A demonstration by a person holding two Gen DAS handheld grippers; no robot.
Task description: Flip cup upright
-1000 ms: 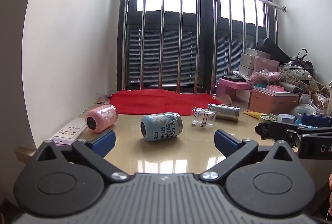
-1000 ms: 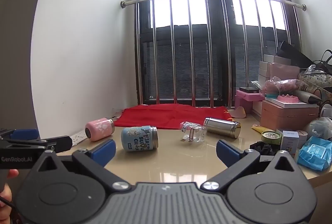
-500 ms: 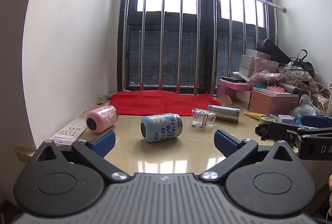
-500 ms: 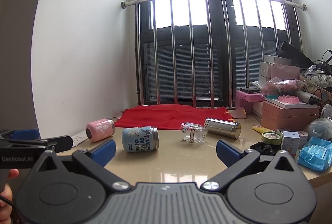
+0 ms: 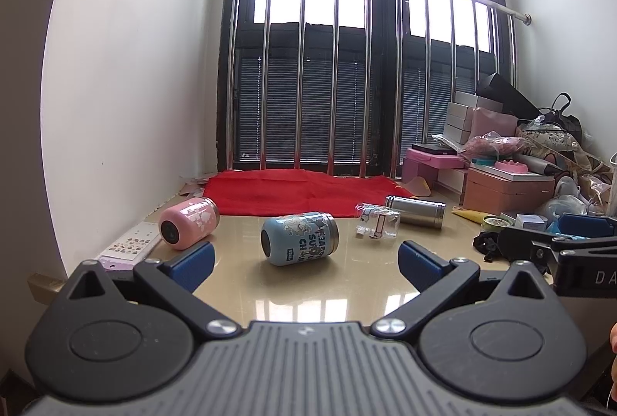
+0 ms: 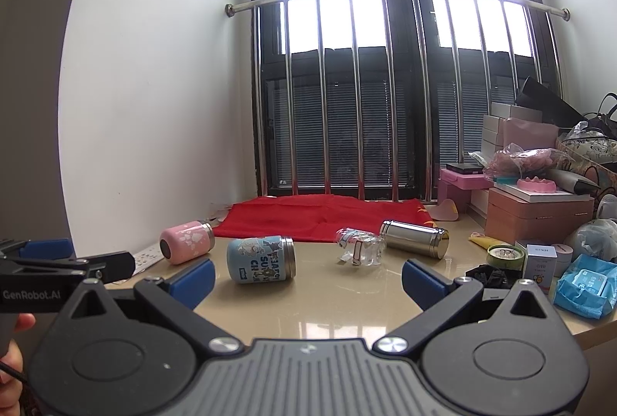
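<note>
Both the left gripper (image 5: 304, 263) and the right gripper (image 6: 307, 277) have their jaws spread wide, holding nothing, above the near edge of the table (image 5: 308, 285). Just beyond and between the left jaws the blue cup (image 5: 299, 243) lies on its side. Further out lie a pink cup (image 5: 189, 222) to the left, a clear cup (image 5: 377, 225) and a steel flask (image 5: 416, 211) to the right, and a red cloth (image 5: 300, 190) behind.

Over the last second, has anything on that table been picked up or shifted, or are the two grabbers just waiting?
Nothing visibly changed. The left gripper and right gripper hang open over the glossy beige table, holding nothing. The pink cup, the blue cartoon-printed cup, the clear plastic cup and the steel flask lie on their sides as before.
</note>
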